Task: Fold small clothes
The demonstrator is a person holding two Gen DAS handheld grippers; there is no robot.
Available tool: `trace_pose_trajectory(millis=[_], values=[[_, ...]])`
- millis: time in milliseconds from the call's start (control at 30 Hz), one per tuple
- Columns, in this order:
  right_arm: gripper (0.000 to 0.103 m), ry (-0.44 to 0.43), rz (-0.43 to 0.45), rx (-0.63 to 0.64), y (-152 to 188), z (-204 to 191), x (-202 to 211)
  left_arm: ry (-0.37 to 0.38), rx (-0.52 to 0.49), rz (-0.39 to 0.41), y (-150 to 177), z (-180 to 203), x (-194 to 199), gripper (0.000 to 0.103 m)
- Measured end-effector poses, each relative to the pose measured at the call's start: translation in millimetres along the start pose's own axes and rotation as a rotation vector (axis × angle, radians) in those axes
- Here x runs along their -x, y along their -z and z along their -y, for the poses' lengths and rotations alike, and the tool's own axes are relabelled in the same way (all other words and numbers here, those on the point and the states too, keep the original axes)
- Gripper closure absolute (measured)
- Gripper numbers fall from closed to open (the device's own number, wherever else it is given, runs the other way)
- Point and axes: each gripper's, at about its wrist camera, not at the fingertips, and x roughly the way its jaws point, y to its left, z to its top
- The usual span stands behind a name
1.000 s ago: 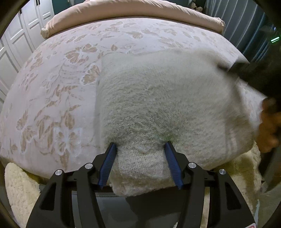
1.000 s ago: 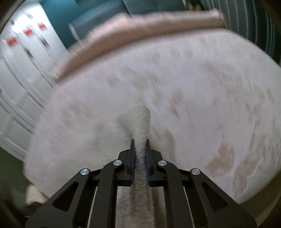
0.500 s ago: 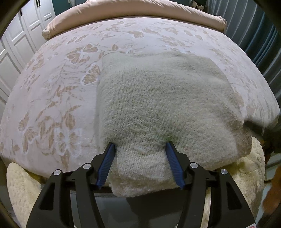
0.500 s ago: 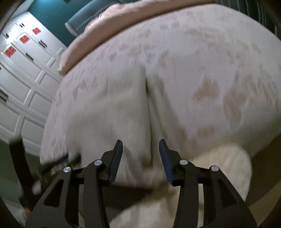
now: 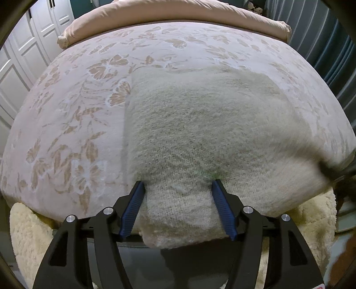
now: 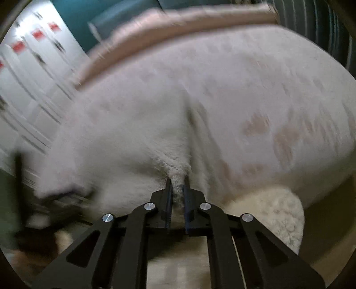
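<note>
A cream knitted garment (image 5: 200, 129) lies folded on the floral bedspread (image 5: 73, 115), its near end hanging over the bed's front edge. My left gripper (image 5: 178, 186) is open, its blue pads on either side of the garment's near left end. In the blurred right wrist view, my right gripper (image 6: 177, 181) is shut on the near right edge of the same garment (image 6: 124, 142). The right gripper also shows as a dark blur at the right edge of the left wrist view (image 5: 333, 169).
A fluffy cream blanket (image 5: 24, 235) hangs below the bed's front edge and shows in the right wrist view (image 6: 278, 213). A pink pillow roll (image 5: 173, 13) lies along the far side. White wardrobe doors (image 5: 20, 51) stand at the left.
My right gripper let go of the garment and opened half a second ago, and now it has shut on the garment's near right edge. The left gripper has stayed open in place.
</note>
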Motion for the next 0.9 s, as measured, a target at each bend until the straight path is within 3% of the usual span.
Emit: trace_pose_trajectory(millis=[67,100,233,300,400,600,700,767,800,900], values=[[0.095,-0.027,-0.103,-0.055,12.0,10.4,-30.1,-0.004,-0.003,-0.012,0.5,1.2,-1.5,0.037],[0.095,-0.034,-0.098,-0.065,12.5,10.5,-29.0,-0.005,-0.007,-0.015,1.2,1.4,-1.0,0.036],[0.088,-0.039,-0.056,-0.051,2.8,4.9,-8.2,0.027,0.046,-0.022,0.7,-9.3,0.7,0.034],[0.085,-0.082,-0.021,-0.07,-5.0,7.2,4.2,0.057,0.099,-0.021,-1.5,-16.9,6.0,0.034],[0.082,-0.11,0.043,-0.092,-16.2,9.0,21.1,0.057,0.138,0.03,-11.3,-21.6,20.1,0.034],[0.082,-0.112,0.119,-0.033,-60.3,-13.3,14.4,0.035,0.115,0.082,-54.1,-13.7,16.0,0.034],[0.083,-0.062,0.063,0.021,-71.7,-25.6,-19.9,-0.01,0.101,0.041,-70.1,-11.8,-11.6,0.034],[0.086,-0.012,-0.021,0.029,-70.3,-21.3,-54.3,-0.03,0.102,0.003,-72.2,-13.6,-29.0,0.027],[0.087,-0.016,-0.022,0.023,-69.1,-19.5,-63.5,-0.045,0.11,0.0,-72.6,-14.7,-36.6,0.025],[0.083,-0.01,0.002,0.037,-72.5,-28.7,-42.3,-0.05,0.122,0.003,-70.8,-14.9,-37.5,0.022]])
